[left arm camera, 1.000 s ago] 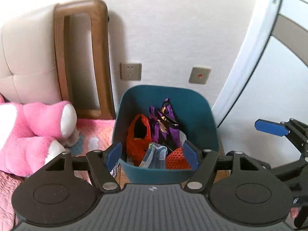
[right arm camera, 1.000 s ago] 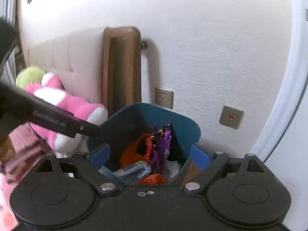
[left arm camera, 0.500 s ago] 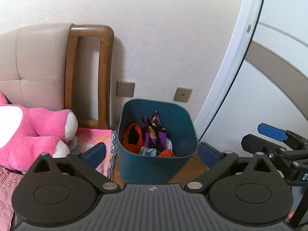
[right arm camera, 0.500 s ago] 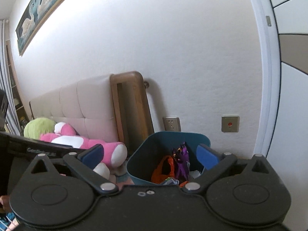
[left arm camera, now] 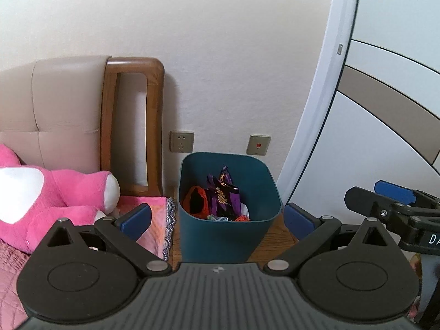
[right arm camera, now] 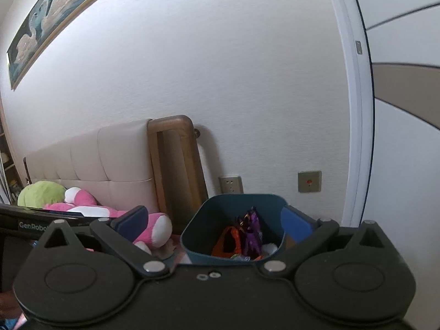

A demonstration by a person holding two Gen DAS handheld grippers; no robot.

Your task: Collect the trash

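A teal trash bin (left arm camera: pixel 228 233) stands on the wooden floor against the wall, also in the right wrist view (right arm camera: pixel 203 220). It holds an orange net bag (left arm camera: pixel 196 202), a purple wrapper (left arm camera: pixel 222 195) and other scraps. My left gripper (left arm camera: pixel 217 220) is open and empty, held back from the bin and above its near side. My right gripper (right arm camera: pixel 214 224) is open and empty, also back from the bin. The right gripper's blue fingertip (left arm camera: pixel 394 195) shows at the right edge of the left wrist view.
A bed with a beige headboard (left arm camera: pixel 55 104) and wooden post (left arm camera: pixel 132 126) stands left of the bin. A pink plush toy (left arm camera: pixel 55 200) lies on the pink bedspread (left arm camera: pixel 154 220). A wall socket (left arm camera: pixel 181 141) and switch (left arm camera: pixel 258 145) sit behind the bin. A white door (left arm camera: pixel 385 110) is at the right.
Both grippers have pulled up and back from the bin, which now looks smaller and farther. The left gripper's jaws have spread wider. The trash stays in the bin.
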